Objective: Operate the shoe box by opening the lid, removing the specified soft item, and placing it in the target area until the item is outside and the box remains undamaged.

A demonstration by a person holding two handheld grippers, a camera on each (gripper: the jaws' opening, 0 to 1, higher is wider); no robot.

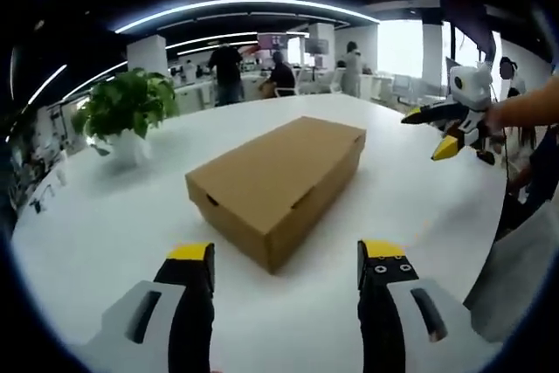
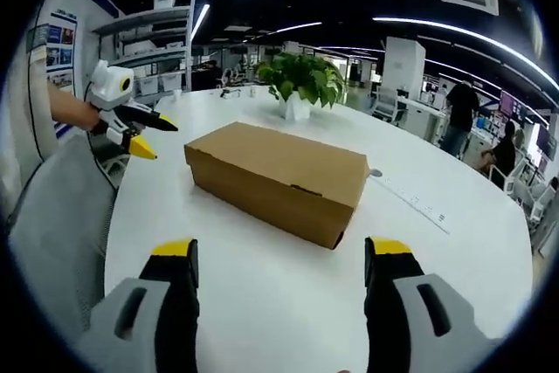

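Cardboard shoe box point(image 1: 281, 183) closed, mid white table point(image 1: 105, 216), both tools apart

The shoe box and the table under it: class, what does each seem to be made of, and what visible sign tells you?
Shoe box: probably matte brown cardboard, judging by its dull, even tan faces, crisp folded edges and cut notches along the lid.
Table: a smooth white top with a faint sheen, perhaps laminate or painted; the look leaves that open.
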